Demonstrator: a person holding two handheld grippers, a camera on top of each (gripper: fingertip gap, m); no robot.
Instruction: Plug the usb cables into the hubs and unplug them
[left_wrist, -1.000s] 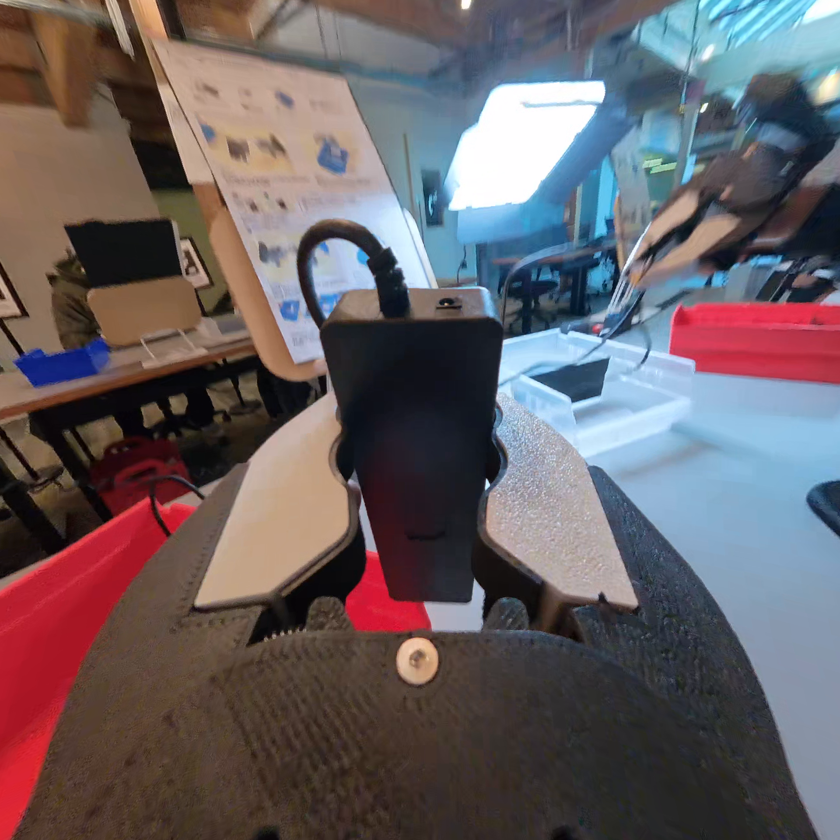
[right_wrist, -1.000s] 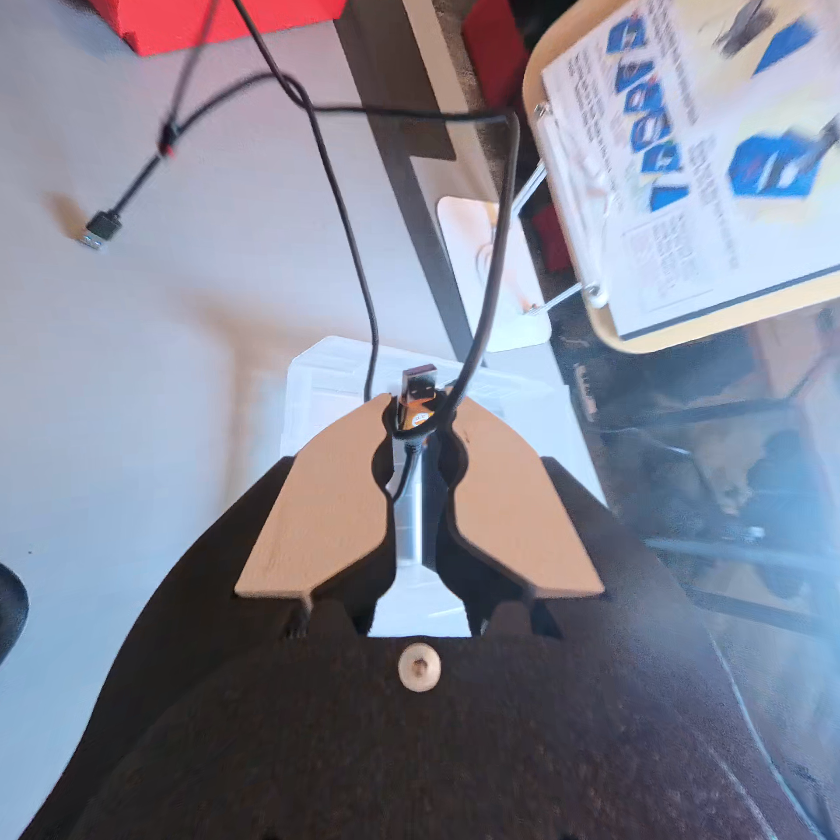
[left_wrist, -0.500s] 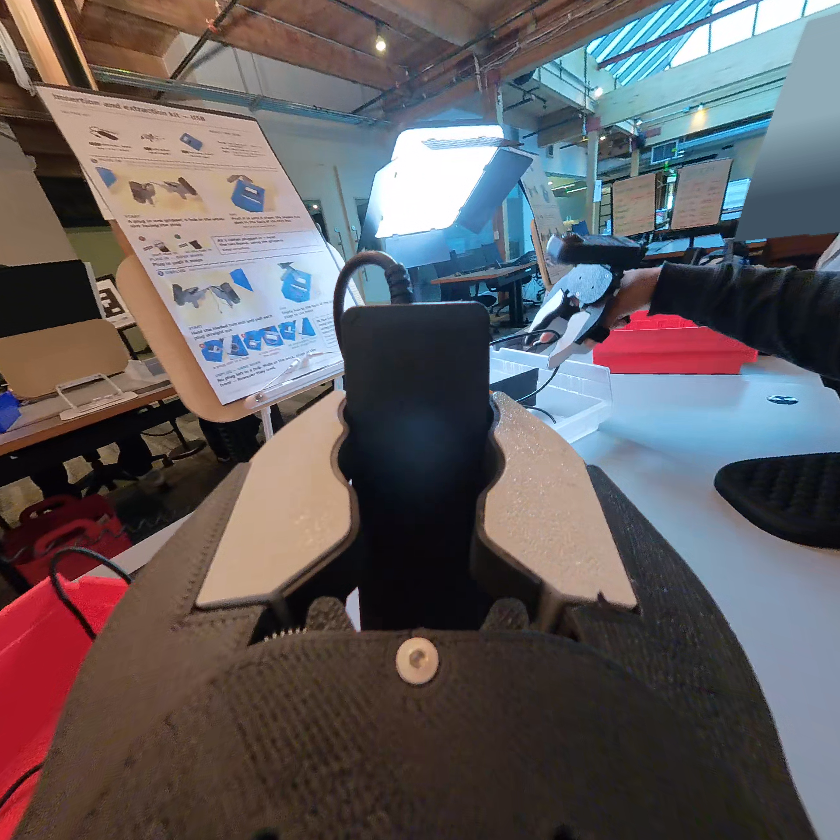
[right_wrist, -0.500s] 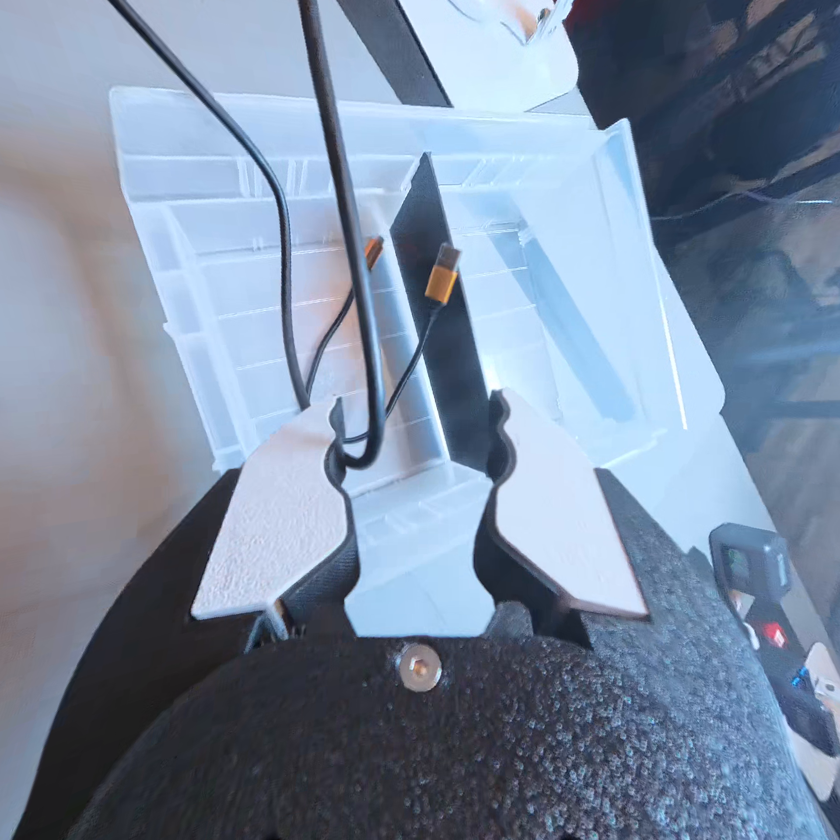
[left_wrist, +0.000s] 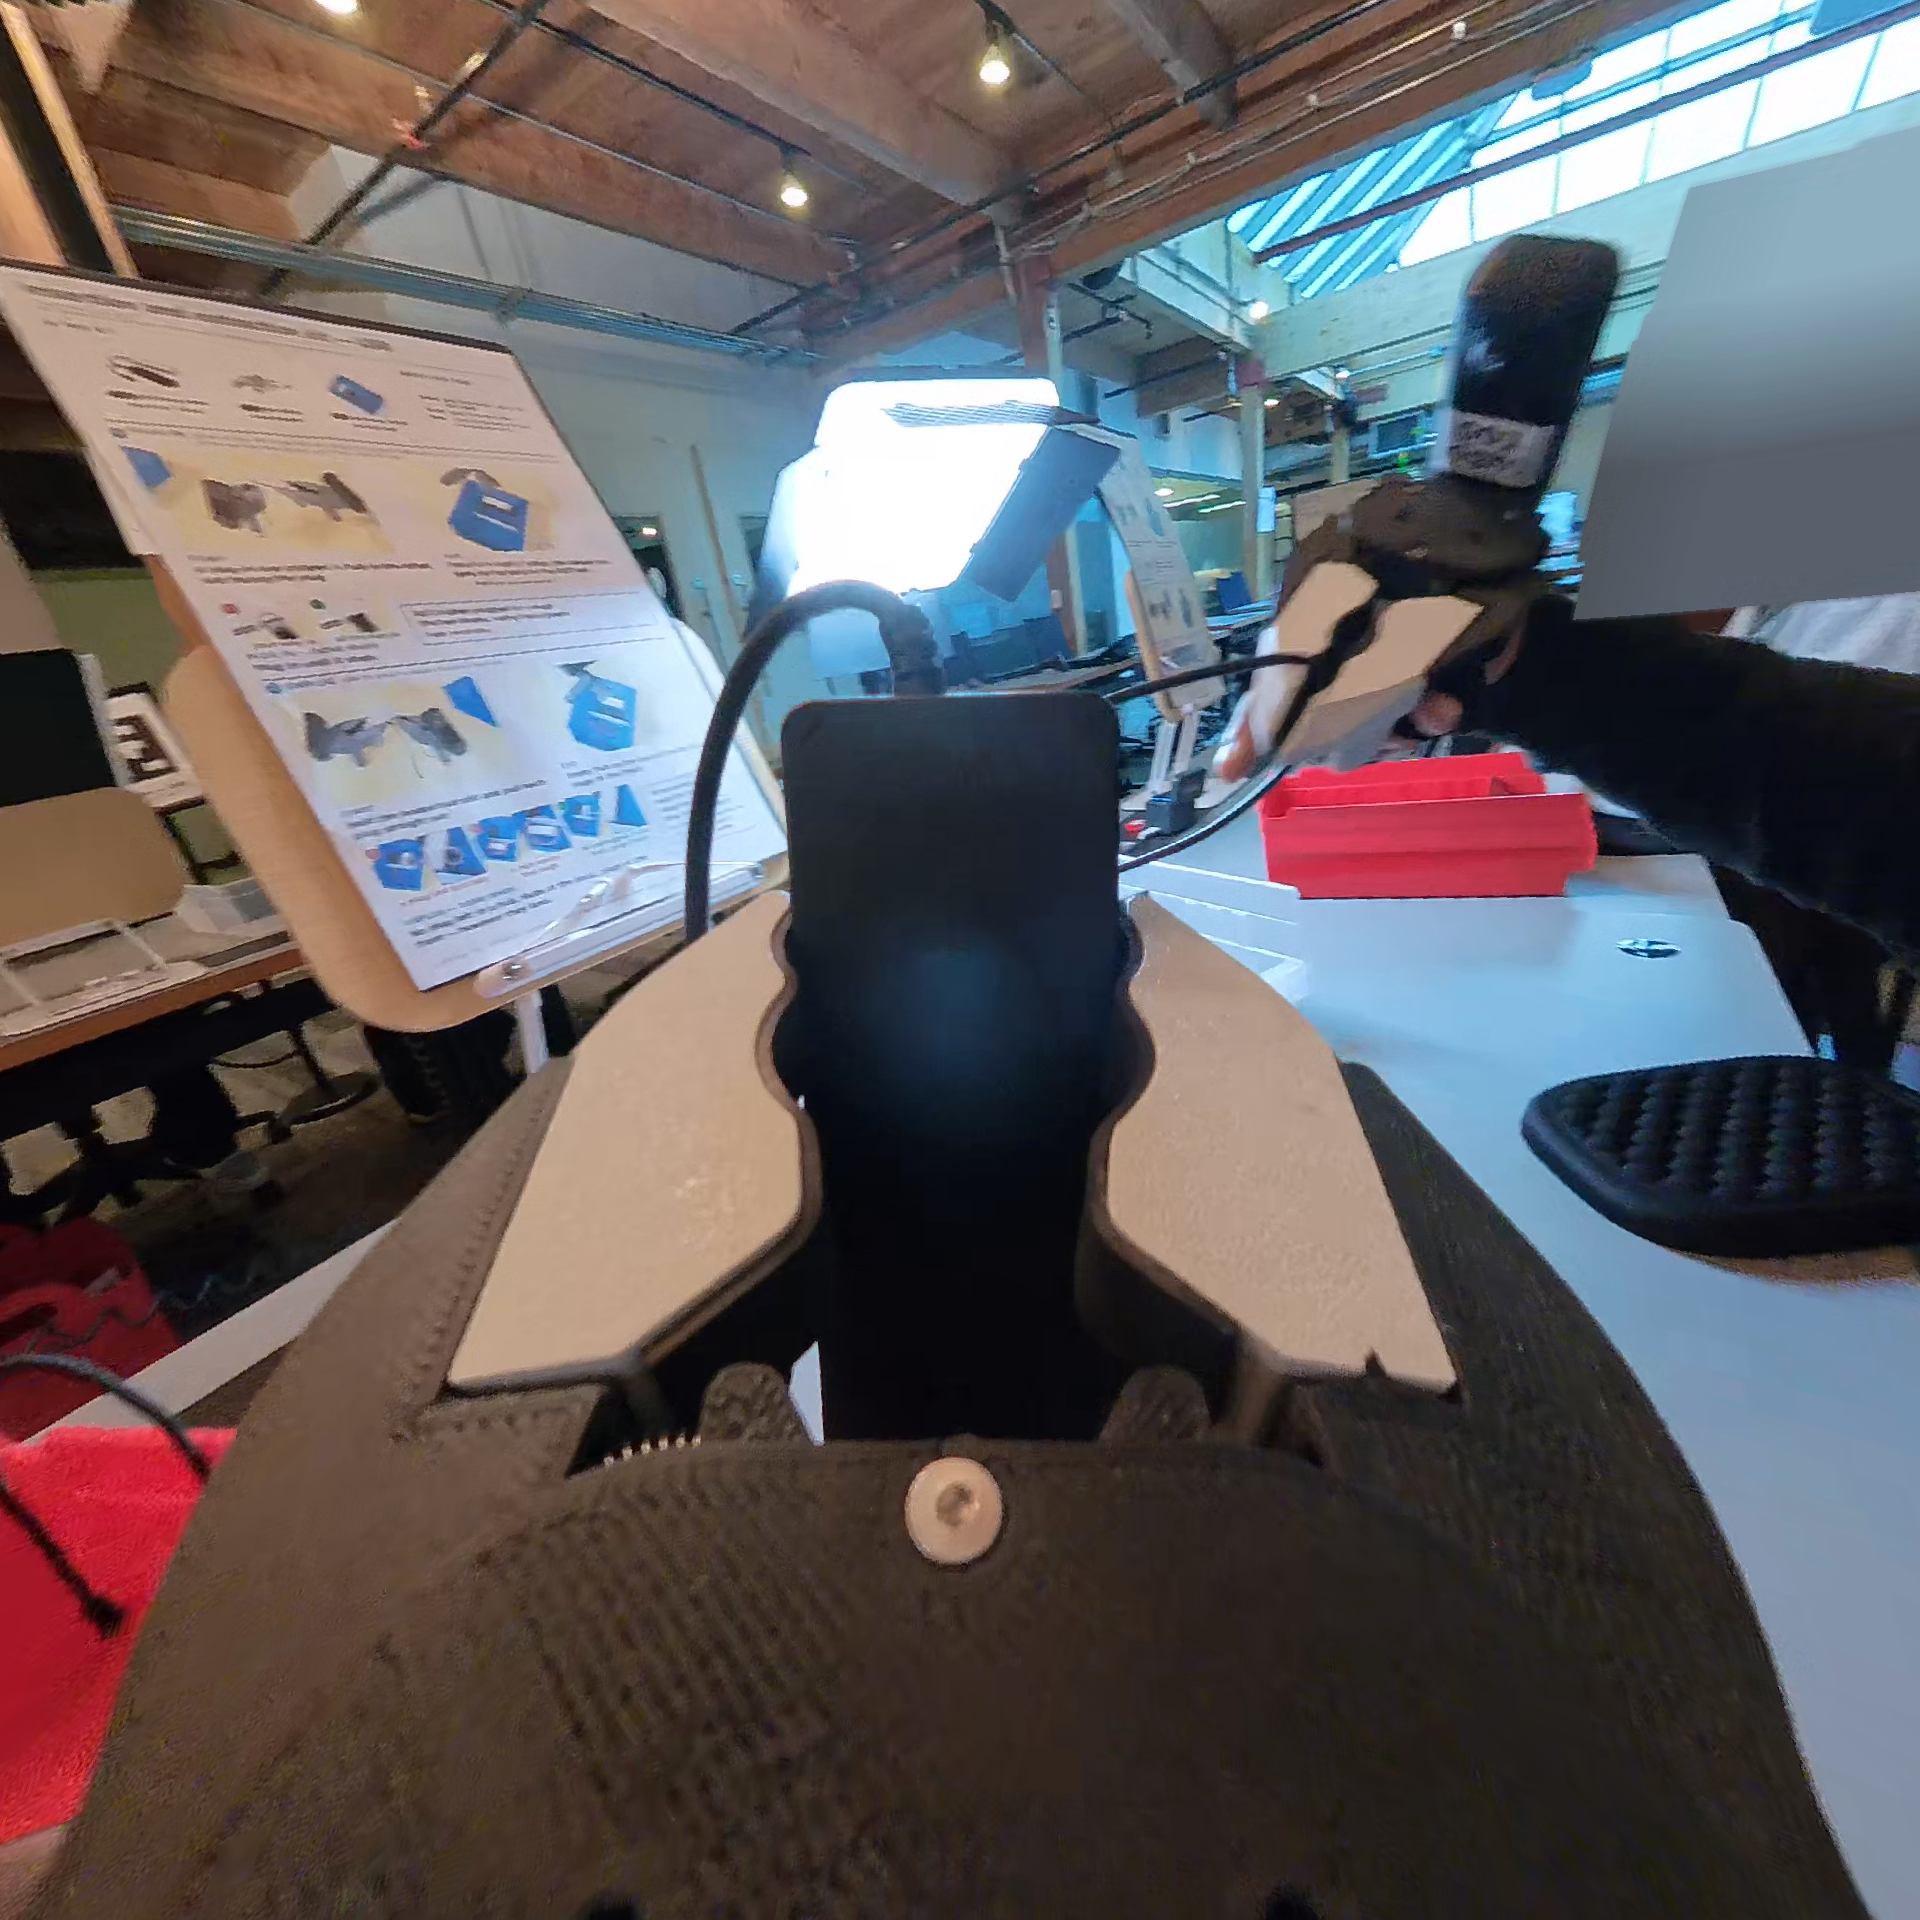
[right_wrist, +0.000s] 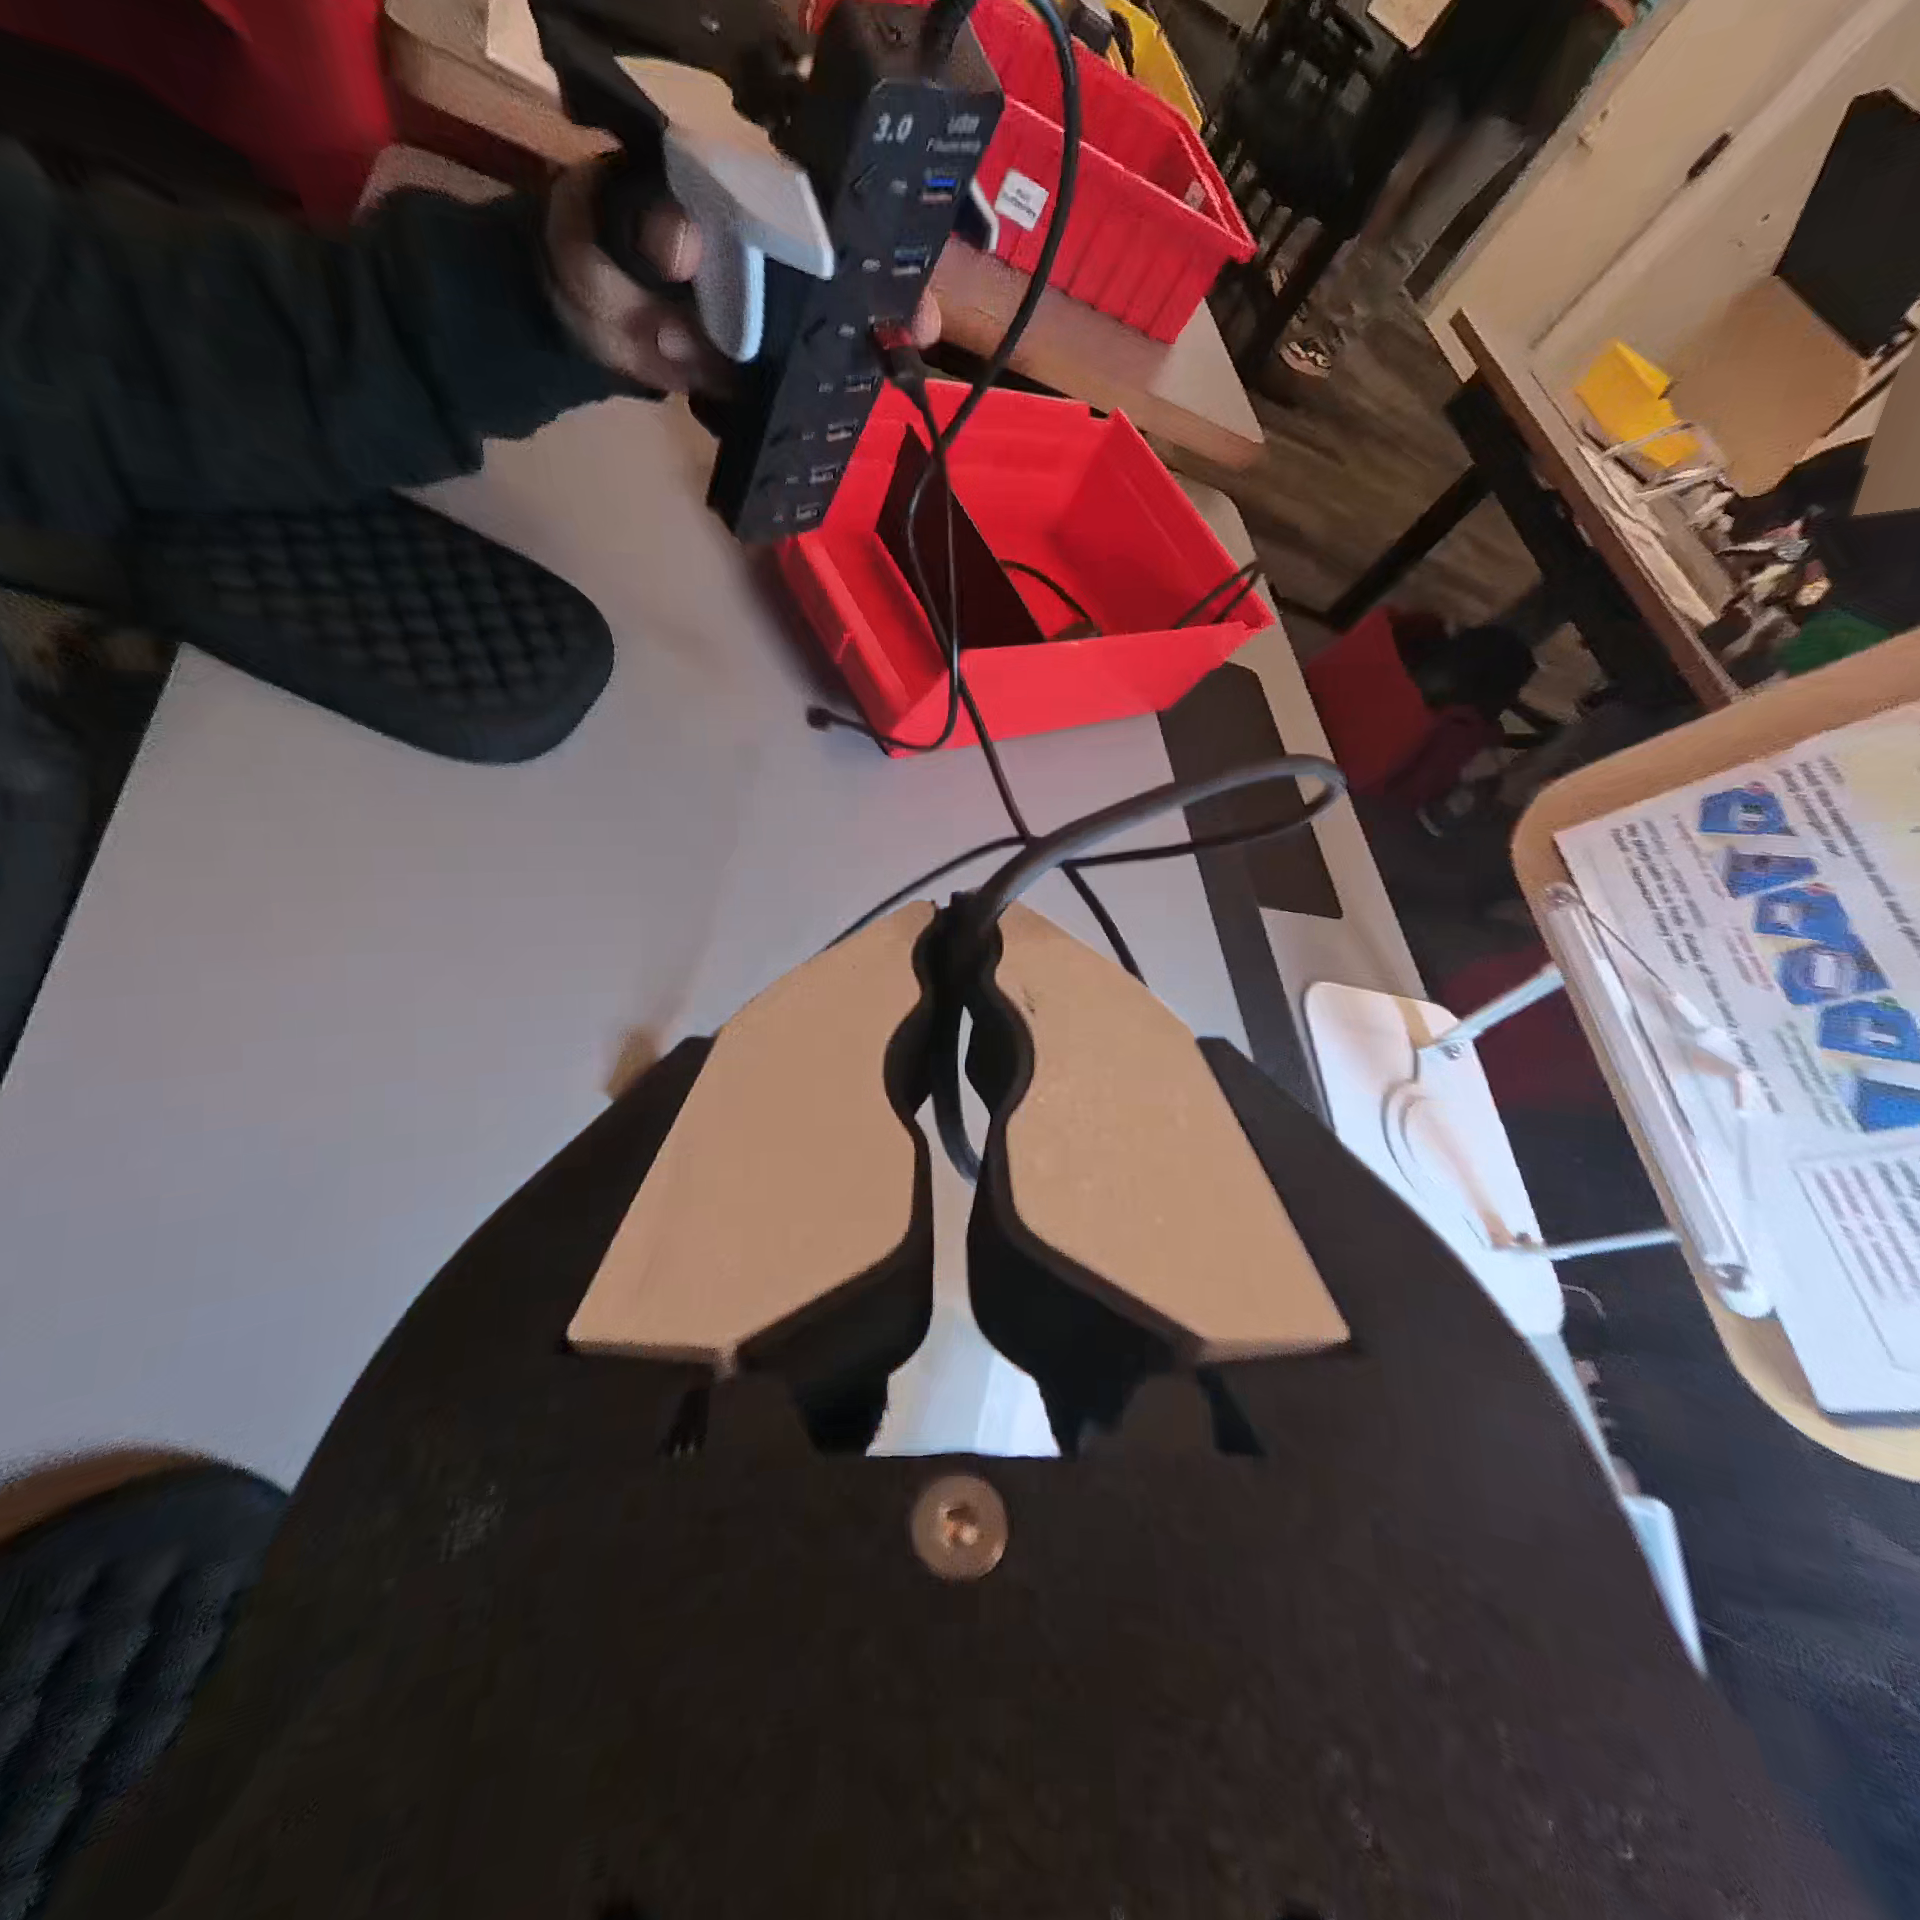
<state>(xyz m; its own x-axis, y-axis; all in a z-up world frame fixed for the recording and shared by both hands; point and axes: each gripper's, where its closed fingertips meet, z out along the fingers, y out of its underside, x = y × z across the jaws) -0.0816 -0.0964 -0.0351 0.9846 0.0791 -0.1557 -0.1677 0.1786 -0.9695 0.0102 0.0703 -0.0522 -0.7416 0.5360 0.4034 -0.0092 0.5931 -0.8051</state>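
My left gripper (left_wrist: 951, 920) is shut on a black USB hub (left_wrist: 951, 987) and holds it upright above the white table (left_wrist: 1558, 997). The hub's cord (left_wrist: 717, 748) arcs off its top. In the right wrist view the hub (right_wrist: 862, 312) shows its row of ports, and a thin cable with a reddish plug (right_wrist: 896, 343) hangs from one of them. My right gripper (right_wrist: 961, 930) is shut on a black cable (right_wrist: 1226, 800) that loops out to the right; its plug is hidden. In the left wrist view the right gripper (left_wrist: 1361, 665) is raised at the far right.
A red bin (right_wrist: 1039, 665) with cables in it stands under the hub, and another red bin (left_wrist: 1423, 842) stands behind. A black padded rest (right_wrist: 384, 623) lies on the table. An instruction board (left_wrist: 343, 644) on a white stand (right_wrist: 1434, 1143) is beyond the table edge. My hands' fingertips stand some 20 cm from each other.
My right gripper was open over a clear tray with a cable hooked on one finger. It has shut on the cable, lifted and turned toward the hub. The left gripper kept the hub.
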